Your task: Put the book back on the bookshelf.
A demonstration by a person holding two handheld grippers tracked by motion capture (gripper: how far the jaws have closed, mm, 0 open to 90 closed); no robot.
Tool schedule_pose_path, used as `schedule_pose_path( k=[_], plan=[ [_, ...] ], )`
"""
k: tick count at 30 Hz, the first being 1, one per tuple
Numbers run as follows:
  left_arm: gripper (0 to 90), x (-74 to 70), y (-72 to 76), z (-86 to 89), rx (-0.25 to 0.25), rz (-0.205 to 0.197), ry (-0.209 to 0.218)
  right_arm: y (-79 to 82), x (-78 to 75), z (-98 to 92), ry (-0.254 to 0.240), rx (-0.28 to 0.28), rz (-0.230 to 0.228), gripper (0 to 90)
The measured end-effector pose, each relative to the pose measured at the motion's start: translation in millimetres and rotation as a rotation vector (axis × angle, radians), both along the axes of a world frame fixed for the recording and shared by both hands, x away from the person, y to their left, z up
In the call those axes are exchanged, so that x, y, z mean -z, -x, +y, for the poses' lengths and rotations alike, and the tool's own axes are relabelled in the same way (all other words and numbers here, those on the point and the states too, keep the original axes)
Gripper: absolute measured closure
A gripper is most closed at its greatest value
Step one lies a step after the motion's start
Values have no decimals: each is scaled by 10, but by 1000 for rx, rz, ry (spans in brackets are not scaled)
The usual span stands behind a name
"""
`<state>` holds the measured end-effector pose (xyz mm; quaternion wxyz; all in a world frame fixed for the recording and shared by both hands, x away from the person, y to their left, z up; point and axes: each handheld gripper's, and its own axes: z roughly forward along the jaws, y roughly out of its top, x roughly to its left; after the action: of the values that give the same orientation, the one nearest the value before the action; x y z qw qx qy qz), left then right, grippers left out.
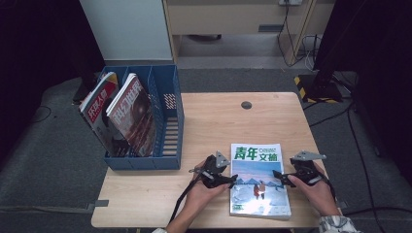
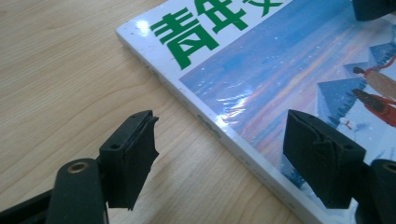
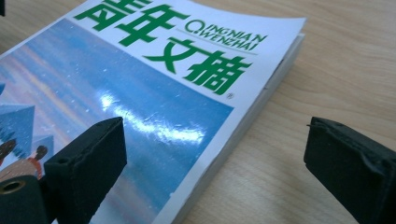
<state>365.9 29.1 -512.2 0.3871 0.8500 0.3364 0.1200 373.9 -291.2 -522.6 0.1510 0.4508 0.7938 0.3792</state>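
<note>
A glossy white-and-blue magazine with green characters (image 1: 259, 178) lies flat on the wooden table (image 1: 204, 121), right of the blue file rack (image 1: 167, 126). The left gripper (image 1: 234, 180) and right gripper (image 1: 278, 175) straddle its long edges, jaws released, gripping nothing. It looks light, floppy and slick; take hold at the spine.

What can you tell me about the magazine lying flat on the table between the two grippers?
The magazine is a thick, glossy paperback with a white cover, large green Chinese title characters, the Latin lettering QINGNIAN WENZHAI, and a blue winter picture with small figures. It lies flat, face up, on the wooden table near the front edge, right of the blue file rack. The cover lifts slightly at its far right corner. The left gripper straddles its left edge and the right gripper its right edge, both with jaws open, pressing nothing.
</note>
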Motion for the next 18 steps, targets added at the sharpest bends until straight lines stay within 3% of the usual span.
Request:
schedule_pose_path(
  k=[6, 13, 18],
  plan=[
    [222, 72, 5, -47, 17, 38, -4, 6, 29, 38, -4, -30, 29, 74],
    [204, 124, -32, -53, 20, 84, 51, 16, 47, 67, -25, -41, 63, 74],
    [205, 158, -59, -60, 22, 107, 87, -19, 83, 75, -73, -55, 101, 71]
  ],
)
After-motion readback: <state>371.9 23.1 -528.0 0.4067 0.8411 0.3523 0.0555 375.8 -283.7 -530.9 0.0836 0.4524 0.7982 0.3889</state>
